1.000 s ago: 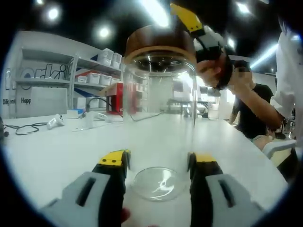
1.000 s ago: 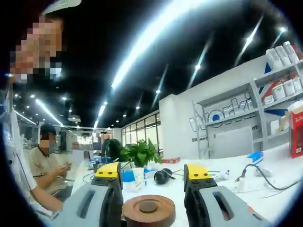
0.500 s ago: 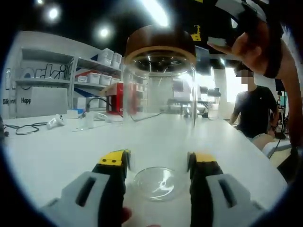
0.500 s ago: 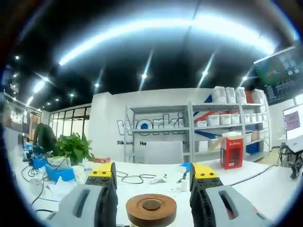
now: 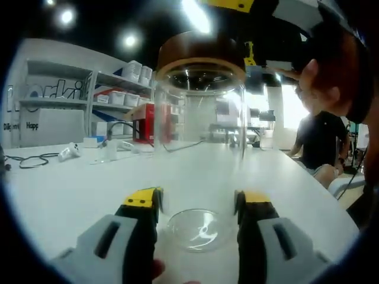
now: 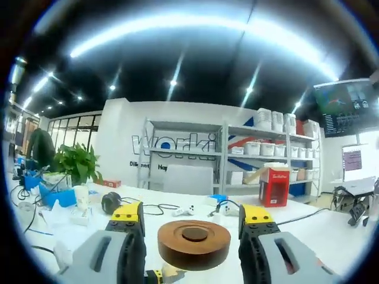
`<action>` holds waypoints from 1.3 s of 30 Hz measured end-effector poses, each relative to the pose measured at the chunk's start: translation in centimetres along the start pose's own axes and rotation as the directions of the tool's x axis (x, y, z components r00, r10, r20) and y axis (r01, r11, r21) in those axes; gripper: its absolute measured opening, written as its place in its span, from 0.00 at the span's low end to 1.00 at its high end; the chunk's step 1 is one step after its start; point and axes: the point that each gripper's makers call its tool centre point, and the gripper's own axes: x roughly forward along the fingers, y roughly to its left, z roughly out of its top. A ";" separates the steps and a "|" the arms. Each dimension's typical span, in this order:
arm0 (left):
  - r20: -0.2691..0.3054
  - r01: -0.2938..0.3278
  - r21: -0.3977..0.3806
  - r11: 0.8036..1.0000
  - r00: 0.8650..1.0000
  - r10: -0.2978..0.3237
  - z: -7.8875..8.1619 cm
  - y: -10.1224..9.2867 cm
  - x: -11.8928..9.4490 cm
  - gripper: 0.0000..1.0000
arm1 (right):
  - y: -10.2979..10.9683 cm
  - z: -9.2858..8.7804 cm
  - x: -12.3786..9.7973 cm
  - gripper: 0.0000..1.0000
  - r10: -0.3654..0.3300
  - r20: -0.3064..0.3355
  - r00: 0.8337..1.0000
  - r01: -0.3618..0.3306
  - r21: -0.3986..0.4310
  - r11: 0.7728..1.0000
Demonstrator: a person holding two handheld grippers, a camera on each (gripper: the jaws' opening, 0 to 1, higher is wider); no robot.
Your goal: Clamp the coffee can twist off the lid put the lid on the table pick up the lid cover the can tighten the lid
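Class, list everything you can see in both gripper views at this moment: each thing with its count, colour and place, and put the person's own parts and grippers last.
coffee can: one, clear glass, upright on the table between the left gripper's jaws.
lid: one, brown wood, on top of the can, between the right gripper's jaws.
table: one, white, under the can.
shelves: one unit with white tubs, against the far wall.
red box: one, at the table's far side.
plant: one, green, far left in the right gripper view.
hand: one, upper right in the left gripper view.
left gripper: grey with yellow tips.
right gripper: same colours.
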 end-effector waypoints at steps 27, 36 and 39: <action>0.000 -0.001 0.000 1.000 1.000 0.001 0.0 0.1 0.0 0.44 | 0.1 -3.7 1.5 0.57 0.021 -0.146 0.989 -0.017 0.032 0.999; 0.000 -0.002 0.000 1.000 1.000 0.002 0.0 0.1 0.0 0.44 | 0.0 -3.7 1.7 0.55 0.014 -0.141 0.990 -0.009 0.036 0.999; 0.000 -0.002 0.000 1.000 1.000 0.002 0.0 0.0 0.0 0.44 | 0.0 -3.7 1.7 0.55 0.017 -0.143 0.990 -0.013 0.031 0.999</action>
